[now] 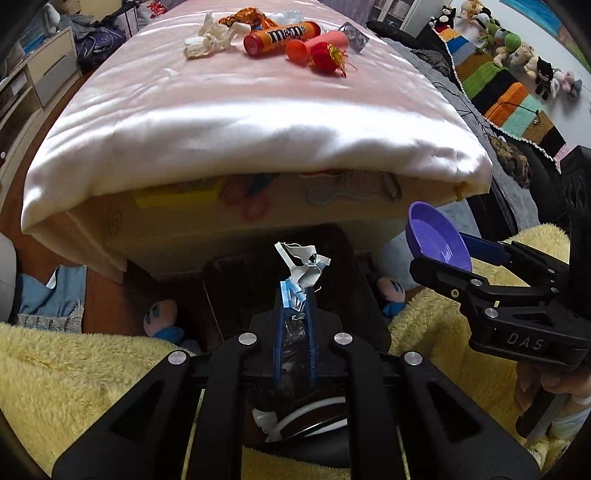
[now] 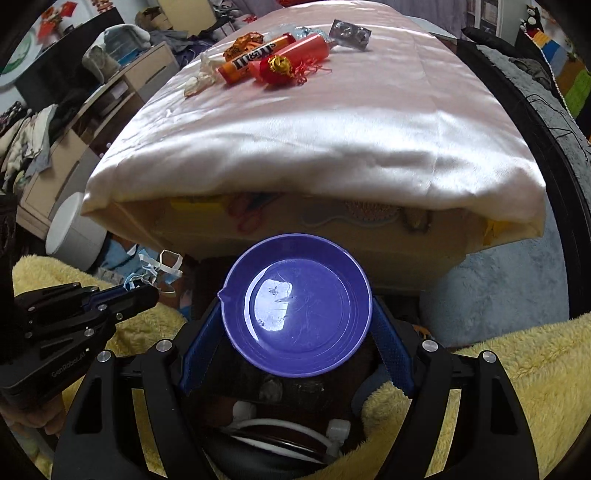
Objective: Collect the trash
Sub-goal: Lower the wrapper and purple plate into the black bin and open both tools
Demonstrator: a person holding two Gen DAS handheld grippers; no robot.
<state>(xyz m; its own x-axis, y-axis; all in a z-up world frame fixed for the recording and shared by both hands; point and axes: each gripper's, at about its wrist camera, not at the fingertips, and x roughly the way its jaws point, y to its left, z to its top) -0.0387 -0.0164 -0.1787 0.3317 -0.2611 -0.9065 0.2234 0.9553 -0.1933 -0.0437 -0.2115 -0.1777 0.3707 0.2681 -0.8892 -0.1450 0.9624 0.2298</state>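
My left gripper (image 1: 295, 295) is shut on a crumpled white and blue face mask (image 1: 301, 267), held in front of the bed's near edge; the mask also shows in the right wrist view (image 2: 155, 269). My right gripper (image 2: 295, 317) is shut on a purple plastic dish (image 2: 295, 306), seen to the right in the left wrist view (image 1: 437, 240). On the pink bed cover (image 1: 240, 110) lies a pile of trash: an orange m&m's tube (image 1: 282, 37), a red tube (image 1: 317, 44), a red and gold ornament (image 1: 328, 59), white crumpled tissue (image 1: 208, 38), an orange wrapper (image 1: 240, 16) and a blister pack (image 1: 352, 35).
A yellow fluffy blanket (image 1: 74, 369) lies below both grippers. Drawers (image 1: 44, 70) stand at the left, a row of plush toys (image 1: 517, 48) at the far right. A white round bin (image 2: 74, 236) and dolls (image 1: 162, 317) are on the floor.
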